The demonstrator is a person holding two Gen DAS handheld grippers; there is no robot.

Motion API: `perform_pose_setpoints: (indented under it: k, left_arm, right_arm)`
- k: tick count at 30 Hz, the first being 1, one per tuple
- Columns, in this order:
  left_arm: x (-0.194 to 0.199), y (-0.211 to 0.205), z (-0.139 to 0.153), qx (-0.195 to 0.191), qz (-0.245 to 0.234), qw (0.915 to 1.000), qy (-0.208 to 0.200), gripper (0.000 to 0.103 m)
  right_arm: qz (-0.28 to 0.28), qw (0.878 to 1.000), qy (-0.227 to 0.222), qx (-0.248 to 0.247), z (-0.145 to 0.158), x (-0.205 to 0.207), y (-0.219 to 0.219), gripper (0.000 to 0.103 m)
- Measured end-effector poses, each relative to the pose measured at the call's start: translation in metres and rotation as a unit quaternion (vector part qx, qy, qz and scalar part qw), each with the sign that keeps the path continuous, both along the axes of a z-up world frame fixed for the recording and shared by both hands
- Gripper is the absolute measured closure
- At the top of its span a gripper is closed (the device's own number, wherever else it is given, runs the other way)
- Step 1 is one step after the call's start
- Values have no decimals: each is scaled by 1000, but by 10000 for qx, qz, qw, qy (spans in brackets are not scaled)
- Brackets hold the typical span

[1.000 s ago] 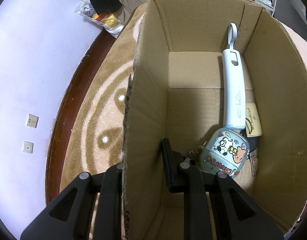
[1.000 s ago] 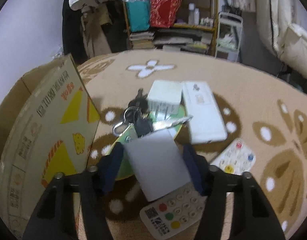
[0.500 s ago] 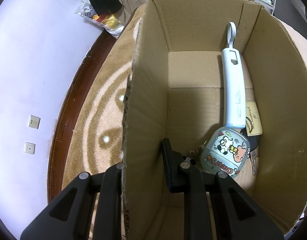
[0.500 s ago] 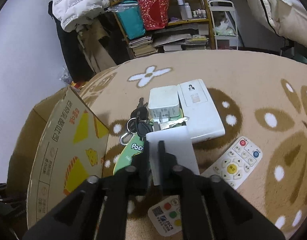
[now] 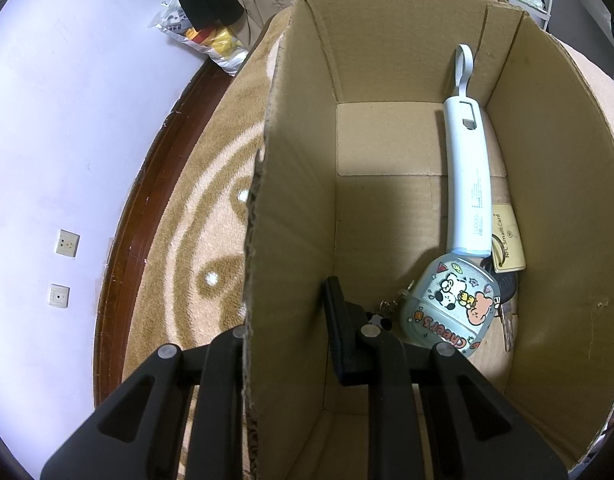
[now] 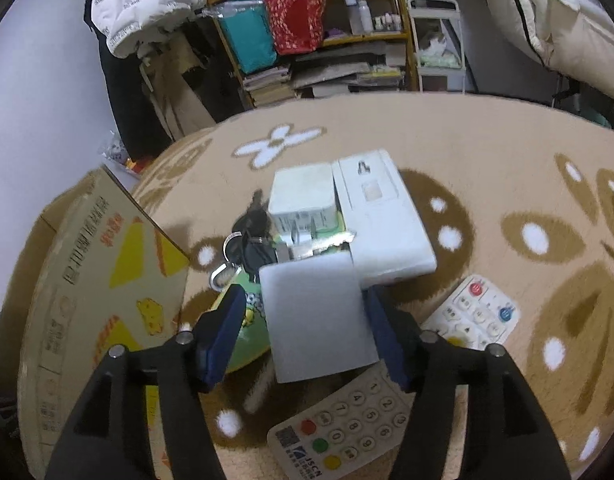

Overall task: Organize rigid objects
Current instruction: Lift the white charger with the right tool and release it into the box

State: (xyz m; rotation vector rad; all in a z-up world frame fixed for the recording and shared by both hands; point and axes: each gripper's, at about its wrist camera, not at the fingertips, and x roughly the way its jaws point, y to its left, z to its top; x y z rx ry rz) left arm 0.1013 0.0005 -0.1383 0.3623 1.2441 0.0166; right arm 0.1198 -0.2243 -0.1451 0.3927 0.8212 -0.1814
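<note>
My left gripper (image 5: 287,312) is shut on the left wall of the open cardboard box (image 5: 291,200), one finger inside and one outside. Inside lie a long white power bank (image 5: 469,176), a cartoon-printed case (image 5: 451,312), a beige card tag (image 5: 507,240) and keys (image 5: 507,320). In the right wrist view my right gripper (image 6: 303,312) hangs over a pile on the rug, its jaws opening. A flat white slab (image 6: 315,316) lies between them, with a gap at the left pad. Behind it are a white charger block (image 6: 301,196), a flat white box (image 6: 387,220) and a bunch of keys (image 6: 251,248).
The cardboard box (image 6: 99,280) stands left of the pile. A green disc (image 6: 243,332) lies under the slab, a keypad device (image 6: 347,432) near the front, a white remote (image 6: 471,312) to the right. Cluttered shelves (image 6: 307,40) stand behind the rug.
The right gripper's jaws went from spread around the white slab to shut in front of it, and now stand spread around it again. It rolled slightly. The left gripper and box kept still.
</note>
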Motion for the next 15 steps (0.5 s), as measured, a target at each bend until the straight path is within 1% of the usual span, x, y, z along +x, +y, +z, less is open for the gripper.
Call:
perform_pose_setpoints:
  k: [1, 3, 7, 12, 15]
  left_arm:
    - [0, 0, 0, 1, -1, 10000, 2, 84]
    - [0, 0, 0, -2, 1, 10000, 2, 84]
    - [2, 1, 0, -35, 18, 10000, 13, 84]
    - [2, 1, -1, -31, 20, 10000, 17, 84]
    - [3, 2, -1, -33, 22, 10000, 17, 84]
  right_arm:
    - [-8, 10000, 56, 29, -3, 0, -1, 36]
    - [-29, 9998, 177, 78, -11, 0, -1, 44]
    - [-56, 9998, 163, -105, -8, -2, 4, 47]
    - [-114, 9997, -206, 95, 15, -12, 9, 48]
    - [12, 9985, -537, 103, 40, -19, 18, 48]
